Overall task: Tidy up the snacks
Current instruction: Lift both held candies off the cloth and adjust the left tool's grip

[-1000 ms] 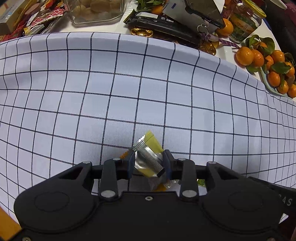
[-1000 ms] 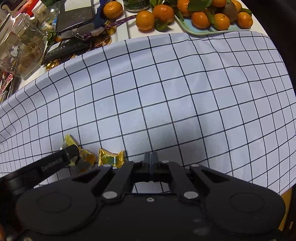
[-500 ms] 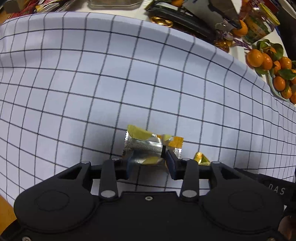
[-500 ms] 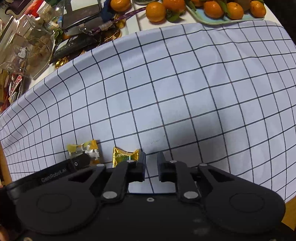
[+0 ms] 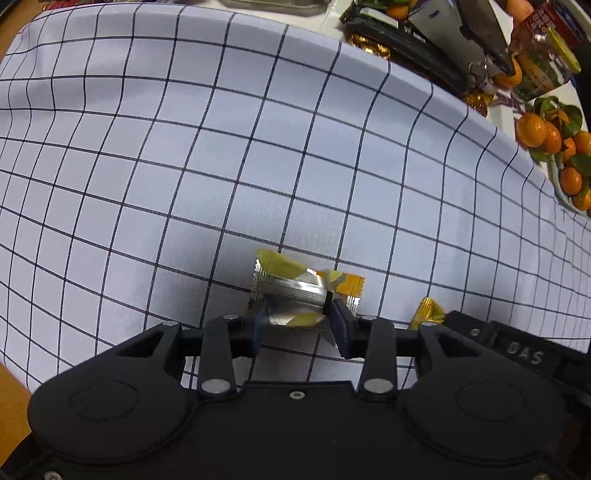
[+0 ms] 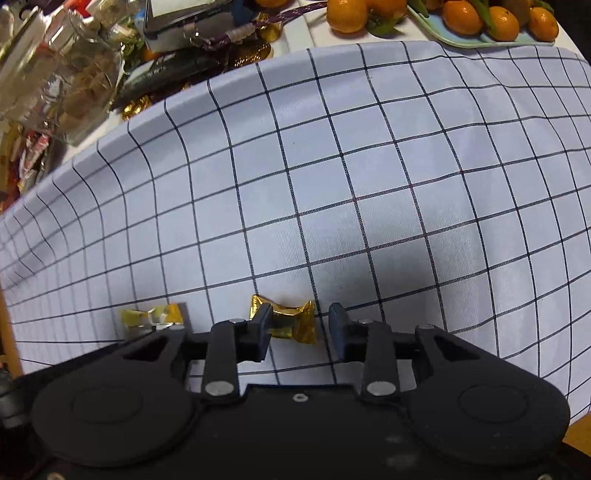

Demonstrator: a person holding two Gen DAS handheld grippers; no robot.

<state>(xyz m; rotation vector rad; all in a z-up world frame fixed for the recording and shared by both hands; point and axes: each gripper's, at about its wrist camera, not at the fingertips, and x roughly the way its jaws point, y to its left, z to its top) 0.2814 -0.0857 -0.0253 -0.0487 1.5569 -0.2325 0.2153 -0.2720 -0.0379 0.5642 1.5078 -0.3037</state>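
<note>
Left wrist view shows your left gripper (image 5: pixel 299 321) pointing down at a white tablecloth with a thin black grid (image 5: pixel 229 147). A crinkled silver-and-yellow foil snack packet (image 5: pixel 291 291) sits between the two dark fingers, its near edge at both pads; the pictures do not settle whether they still pinch it. Those jaws have just eased slightly inward. Touching the packet's far right end is a small orange wrapped sweet (image 5: pixel 351 288).

Right wrist view shows your right gripper (image 6: pixel 299 328) with its fingers spread — they have just been opening. A gold foil-wrapped candy with twisted ends (image 6: pixel 291 319) lies on the cloth between them, against the left finger (image 6: pixel 260 332) and clear of the right one.

Beyond the cloth's far edge sit small oranges with green leaves (image 6: pixel 495 18).
</note>
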